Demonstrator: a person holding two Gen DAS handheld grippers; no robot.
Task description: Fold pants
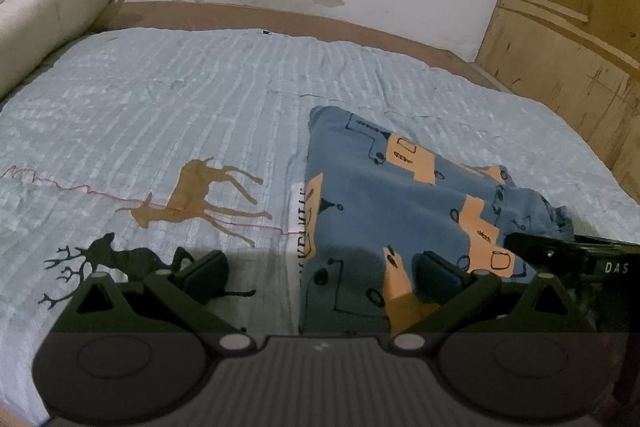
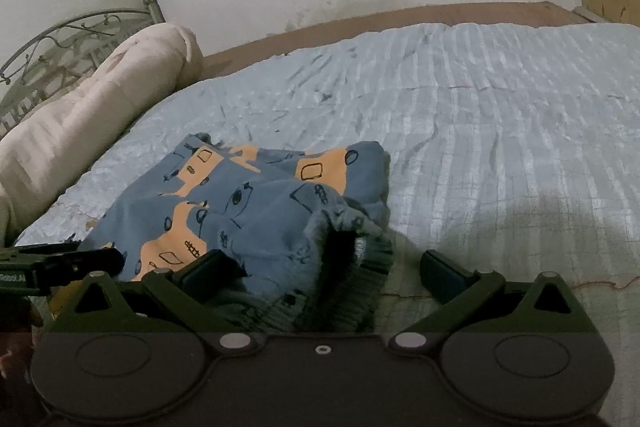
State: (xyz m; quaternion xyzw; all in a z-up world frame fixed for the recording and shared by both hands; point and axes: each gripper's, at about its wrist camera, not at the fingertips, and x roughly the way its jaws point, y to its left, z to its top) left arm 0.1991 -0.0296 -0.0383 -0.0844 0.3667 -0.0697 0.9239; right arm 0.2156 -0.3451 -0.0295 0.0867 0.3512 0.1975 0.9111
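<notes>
Left wrist view: left gripper point(image 1: 322, 277) hanging with jaws apart over folded pants point(image 1: 400, 211), lower right.
Right wrist view: right gripper point(image 2: 326, 273) sitting wide open too, waistband point(image 2: 344, 287) between fingers.

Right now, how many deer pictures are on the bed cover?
2. A brown deer lies left of the folded pants; a black deer is nearer, beside the left gripper. The pants may hide more.

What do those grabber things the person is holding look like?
Each hand-held gripper, left and right, has dark olive-green triangular linkage arms with silver round pivot pins, a dark grey base with two big round discs, and two fingers tipped with dark blue-black pads. The right one, seen from the left camera, carries white letters "DAS".
</notes>
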